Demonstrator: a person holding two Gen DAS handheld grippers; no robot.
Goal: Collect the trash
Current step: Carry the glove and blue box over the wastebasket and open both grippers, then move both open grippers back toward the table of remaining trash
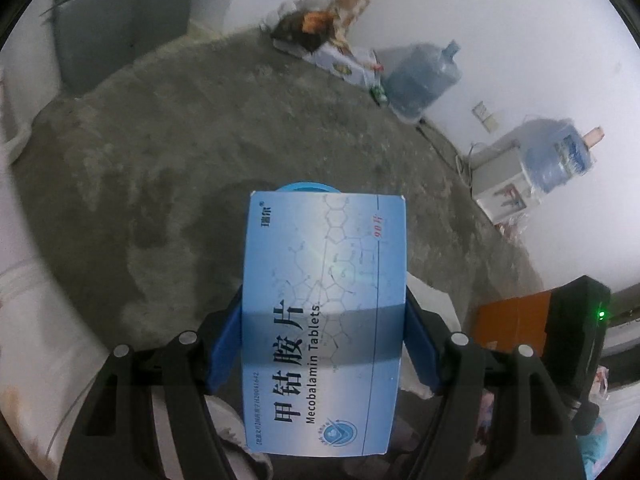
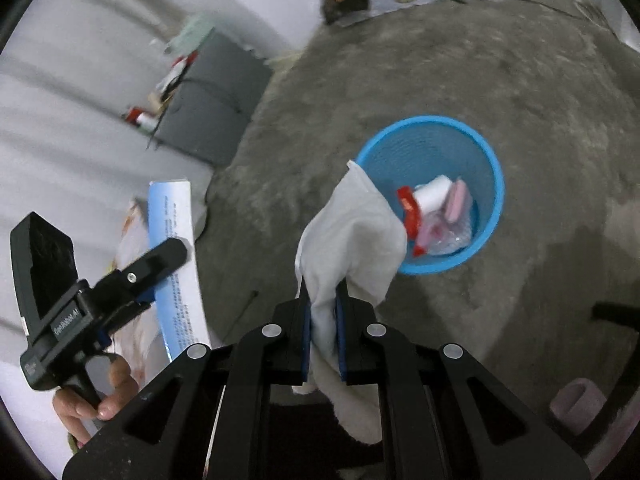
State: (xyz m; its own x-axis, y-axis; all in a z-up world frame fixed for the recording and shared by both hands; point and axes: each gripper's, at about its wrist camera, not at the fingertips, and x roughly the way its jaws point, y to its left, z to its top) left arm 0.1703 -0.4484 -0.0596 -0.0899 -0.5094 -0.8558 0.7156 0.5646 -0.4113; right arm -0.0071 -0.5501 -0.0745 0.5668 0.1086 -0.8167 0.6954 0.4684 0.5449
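My left gripper (image 1: 324,328) is shut on a blue medicine box (image 1: 324,300) marked Mecobalamin Tablets, held above the floor. The blue bin's rim (image 1: 308,188) peeks out beyond the box's far end. In the right wrist view the left gripper (image 2: 160,268) and the box (image 2: 176,240) show at the left. My right gripper (image 2: 323,312) is shut on a white tissue (image 2: 352,236) that stands up between the fingers, just short of the blue mesh bin (image 2: 492,184). The bin holds a white and red bottle (image 2: 424,200) and pink wrappers.
Grey concrete floor (image 1: 180,160) all around. Two water jugs (image 1: 420,76) and a dispenser (image 1: 504,176) stand by the far wall, with a trash pile (image 1: 312,28) and a carton. A grey cabinet (image 2: 212,112) is at the left. An orange box (image 1: 512,320) lies at the right.
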